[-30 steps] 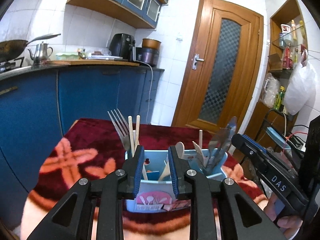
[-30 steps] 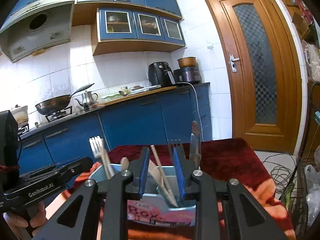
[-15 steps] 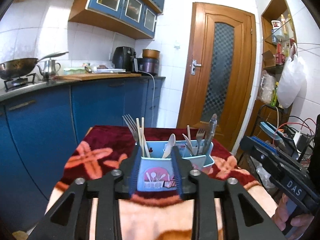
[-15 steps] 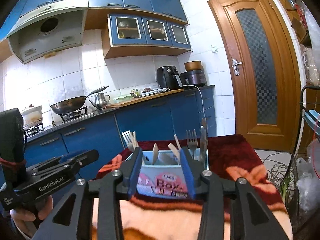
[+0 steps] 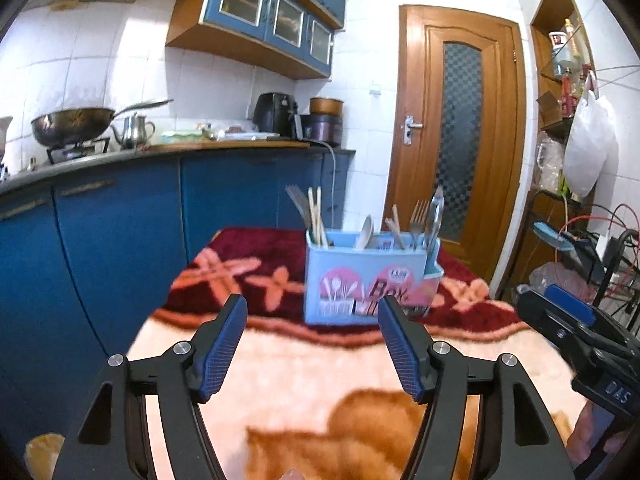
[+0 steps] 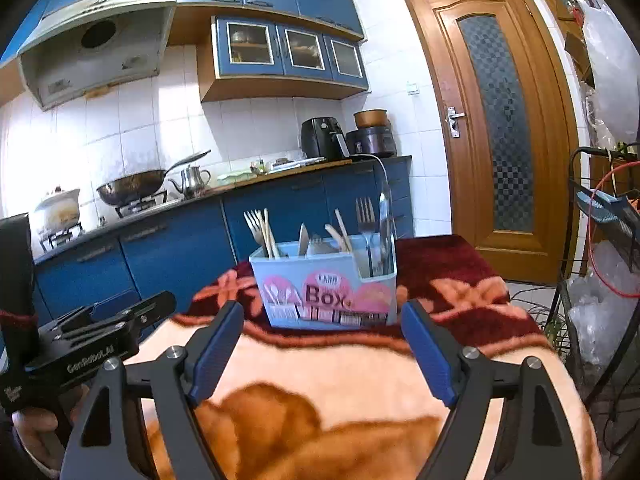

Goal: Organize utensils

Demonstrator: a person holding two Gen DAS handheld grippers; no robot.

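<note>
Left claw [image 5: 310, 340] wide, right claw [image 6: 322, 342] wide, both apart from utensil box [image 6: 324, 286] near tabletop [image 6: 340, 368] far edge, bare blanket between

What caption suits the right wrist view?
Open right gripper facing a blue utensil box on a blanket-covered table.

The right gripper [image 6: 322, 312] is hovering over the blanket-covered table [image 6: 360, 368], its 2 blue-padded fingers [image 6: 218, 348] spreading wide with nothing between them. Beyond the fingertips, a light blue utensil box [image 6: 324, 284] is standing upright on the dark red part of the blanket, holding forks [image 6: 365, 216], chopsticks [image 6: 269, 234] and a spoon [image 6: 303, 240] handle-down. At the lower left, the left gripper [image 6: 100, 322] is sitting in a hand; whether it is open is unclear. A wok [image 6: 132, 188] and kettle [image 6: 192, 180] are resting on the counter behind.
</note>
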